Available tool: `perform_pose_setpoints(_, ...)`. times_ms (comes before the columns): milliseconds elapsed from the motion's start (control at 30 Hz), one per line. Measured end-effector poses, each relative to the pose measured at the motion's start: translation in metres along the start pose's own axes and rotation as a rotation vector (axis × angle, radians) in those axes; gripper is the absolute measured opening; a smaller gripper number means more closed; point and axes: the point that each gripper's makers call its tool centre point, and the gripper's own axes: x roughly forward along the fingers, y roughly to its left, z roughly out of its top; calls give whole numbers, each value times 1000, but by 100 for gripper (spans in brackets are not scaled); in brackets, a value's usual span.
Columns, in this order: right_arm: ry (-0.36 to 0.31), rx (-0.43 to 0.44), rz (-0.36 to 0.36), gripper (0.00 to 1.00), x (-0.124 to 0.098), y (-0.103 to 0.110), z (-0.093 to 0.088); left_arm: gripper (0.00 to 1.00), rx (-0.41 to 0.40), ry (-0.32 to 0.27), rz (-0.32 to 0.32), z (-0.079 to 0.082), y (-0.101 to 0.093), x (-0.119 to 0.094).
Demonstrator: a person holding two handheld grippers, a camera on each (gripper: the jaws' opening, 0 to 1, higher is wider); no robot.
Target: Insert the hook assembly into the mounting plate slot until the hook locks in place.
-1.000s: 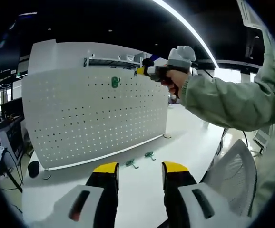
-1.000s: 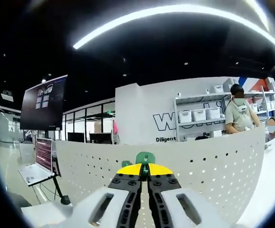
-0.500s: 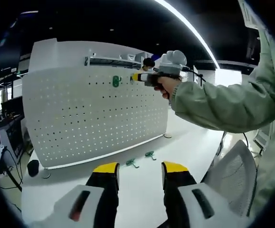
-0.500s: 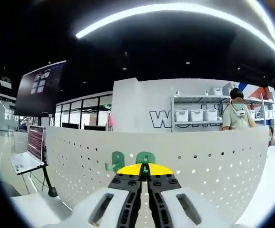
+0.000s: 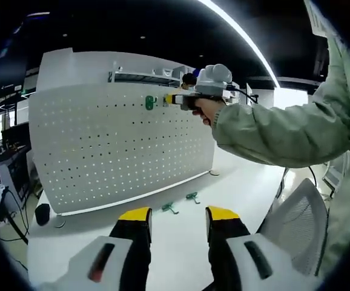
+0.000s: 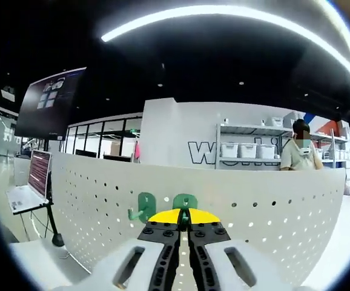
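- In the left gripper view: white pegboard standing upright on a white table, rows of small holes across its face.
- One green hook already seated high on the board, near its top edge.
- Just beside that hook, the right gripper, gripped by a person's hand in a pale green sleeve, yellow tips pressed close to the board.
- In the right gripper view: right gripper with jaws drawn together, a second green hook pinched between the yellow tips, held against the upper part of the pegboard.
- Mounted hook just to the left of the held one in that view, close beside it, not touching.
- Cannot tell whether the held hook's tabs sit inside the holes; contact point hidden behind the tips.
- Left gripper low over the table, jaws parted, nothing between them.
- Two spare green hooks lying loose on the table near the foot of the board, apart from each other.
- Beyond the board in the right gripper view: shelving rack bearing white bins; contents of the bins hidden.
- Laptop open on a stand at the left.
- Person standing beside the rack.
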Motion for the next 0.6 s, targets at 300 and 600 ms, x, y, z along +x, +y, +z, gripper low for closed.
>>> perform_pose_setpoints(300, 7, 0, -5, 1, 4, 1, -1, 37, 0, -7, 0, 3, 1, 0)
perform_pose_setpoints(600, 19, -1, -16, 1, 6, -1, -6, 37, -4, -6, 2, 2, 1, -1)
